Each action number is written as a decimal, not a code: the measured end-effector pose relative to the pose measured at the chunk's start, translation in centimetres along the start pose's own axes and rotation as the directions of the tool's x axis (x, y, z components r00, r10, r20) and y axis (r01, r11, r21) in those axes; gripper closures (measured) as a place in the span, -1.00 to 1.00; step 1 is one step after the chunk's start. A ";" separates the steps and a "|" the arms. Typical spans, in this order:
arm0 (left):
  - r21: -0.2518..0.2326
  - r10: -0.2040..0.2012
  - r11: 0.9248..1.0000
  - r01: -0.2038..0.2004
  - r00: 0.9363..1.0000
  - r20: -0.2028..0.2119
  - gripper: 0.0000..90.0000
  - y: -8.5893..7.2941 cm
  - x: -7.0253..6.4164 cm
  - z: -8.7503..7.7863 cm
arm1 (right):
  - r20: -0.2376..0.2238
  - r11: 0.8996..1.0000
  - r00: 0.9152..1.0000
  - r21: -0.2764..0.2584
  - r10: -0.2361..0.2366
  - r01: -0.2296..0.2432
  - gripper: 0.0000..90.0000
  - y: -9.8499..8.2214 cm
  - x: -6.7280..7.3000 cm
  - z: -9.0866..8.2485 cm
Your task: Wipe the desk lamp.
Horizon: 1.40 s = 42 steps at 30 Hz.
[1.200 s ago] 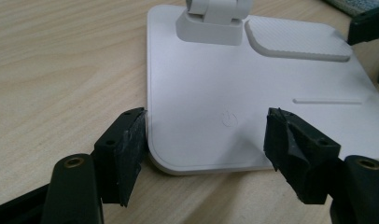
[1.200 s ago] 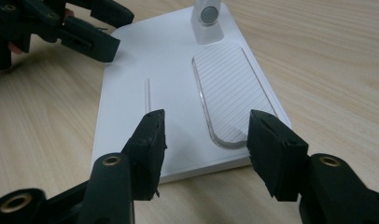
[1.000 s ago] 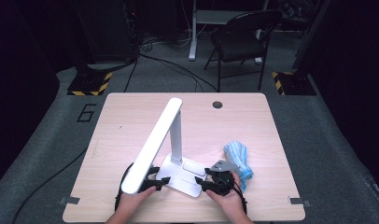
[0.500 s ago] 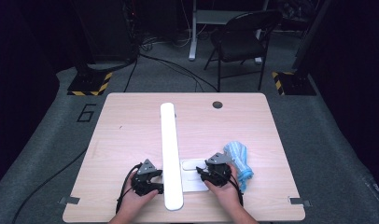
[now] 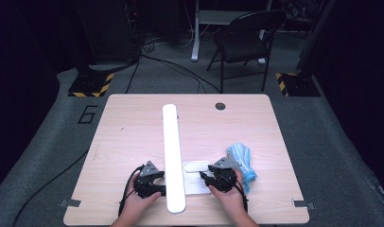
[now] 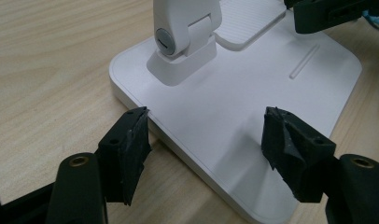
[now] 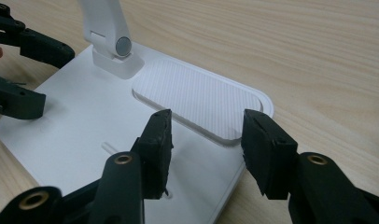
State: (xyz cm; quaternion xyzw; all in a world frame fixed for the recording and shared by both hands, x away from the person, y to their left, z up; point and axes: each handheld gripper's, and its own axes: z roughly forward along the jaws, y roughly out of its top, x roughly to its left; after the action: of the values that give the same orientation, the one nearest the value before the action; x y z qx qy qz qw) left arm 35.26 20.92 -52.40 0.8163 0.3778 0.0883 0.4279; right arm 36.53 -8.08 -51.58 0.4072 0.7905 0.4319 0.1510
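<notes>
Altogether, one folded lamp (image 5: 173, 161), one blue cloth (image 5: 242, 161), both grippers (image 5: 154, 182) (image 5: 206, 179) open.

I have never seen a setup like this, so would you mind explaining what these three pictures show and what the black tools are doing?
A person sits at a wooden table holding a two-jaw tool in each hand: the left gripper and the right gripper. The high view looks down from above; the other two come from cameras riding on each gripper, looking along its black jaws. On the table lies a white folding desk lamp, its arm folded flat over its base, and a blue cloth. Both grippers straddle edges of the base; their jaws stand apart, the right ones have just been closing, and neither clamps anything.
</notes>
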 end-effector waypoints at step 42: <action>-0.102 -0.065 0.993 0.060 0.997 -0.050 -0.27 1.0 2.6 -3.0 | -0.026 0.998 0.999 -0.051 0.026 -0.027 0.05 0.1 -0.1 -4.8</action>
State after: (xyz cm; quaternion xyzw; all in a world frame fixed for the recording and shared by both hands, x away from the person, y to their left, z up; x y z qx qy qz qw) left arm 36.23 24.27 -50.22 0.7790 0.4096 0.1153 0.4606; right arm 33.77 -10.85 -48.73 0.4079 0.7755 0.4593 0.1457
